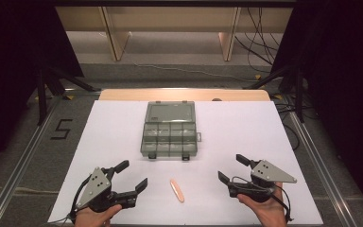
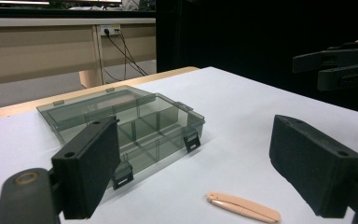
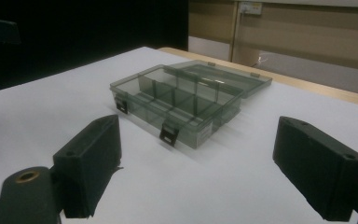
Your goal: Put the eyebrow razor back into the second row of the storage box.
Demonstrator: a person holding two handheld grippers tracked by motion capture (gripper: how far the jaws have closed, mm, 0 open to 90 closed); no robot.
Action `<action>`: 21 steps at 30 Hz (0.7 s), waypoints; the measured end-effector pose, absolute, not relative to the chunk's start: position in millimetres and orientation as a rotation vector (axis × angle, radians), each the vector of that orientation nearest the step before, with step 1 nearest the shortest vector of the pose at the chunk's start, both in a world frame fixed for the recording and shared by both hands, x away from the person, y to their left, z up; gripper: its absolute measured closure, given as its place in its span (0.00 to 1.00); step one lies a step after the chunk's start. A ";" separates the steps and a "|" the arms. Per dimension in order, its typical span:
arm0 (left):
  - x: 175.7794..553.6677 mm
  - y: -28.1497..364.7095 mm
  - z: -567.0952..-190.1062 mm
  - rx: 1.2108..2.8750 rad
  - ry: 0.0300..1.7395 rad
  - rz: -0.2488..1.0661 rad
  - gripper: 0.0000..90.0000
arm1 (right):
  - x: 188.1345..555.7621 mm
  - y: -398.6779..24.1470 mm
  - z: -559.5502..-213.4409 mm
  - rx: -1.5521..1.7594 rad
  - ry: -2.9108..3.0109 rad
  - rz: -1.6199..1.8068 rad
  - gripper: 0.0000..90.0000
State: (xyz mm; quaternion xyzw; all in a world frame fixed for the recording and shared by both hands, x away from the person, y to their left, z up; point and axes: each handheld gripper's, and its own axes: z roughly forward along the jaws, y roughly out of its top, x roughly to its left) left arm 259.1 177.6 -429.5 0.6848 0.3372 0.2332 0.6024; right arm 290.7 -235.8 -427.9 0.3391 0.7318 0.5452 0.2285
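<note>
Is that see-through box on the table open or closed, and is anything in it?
Open. The box has its lid folded back flat on the table behind it, and its compartments look empty in both gripper views.

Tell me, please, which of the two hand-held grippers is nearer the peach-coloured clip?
The left hand-held gripper: its jaw tip nearly reaches the peach-coloured clip, while the right hand-held gripper sits farther off.

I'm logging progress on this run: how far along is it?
Done: the organizer box already lies open. In hand: nothing; left gripper and right gripper are open and empty. Left: the peach piece lies on the table, outside the box.
</note>
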 end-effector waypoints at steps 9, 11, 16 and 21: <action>259.0 177.6 -429.6 1.586 0.781 0.541 0.18 | 291.1 -235.0 -427.7 0.928 2.027 1.507 0.18; 259.0 177.5 -429.6 1.587 0.780 0.540 0.18 | 291.3 -234.4 -428.1 0.928 2.026 1.513 0.18; 259.0 177.2 -429.7 1.587 0.783 0.540 0.18 | 292.5 -232.9 -427.2 0.924 2.030 1.506 0.18; 259.0 177.2 -429.8 1.588 0.783 0.541 0.18 | 293.7 -232.1 -425.7 0.923 2.021 1.496 0.18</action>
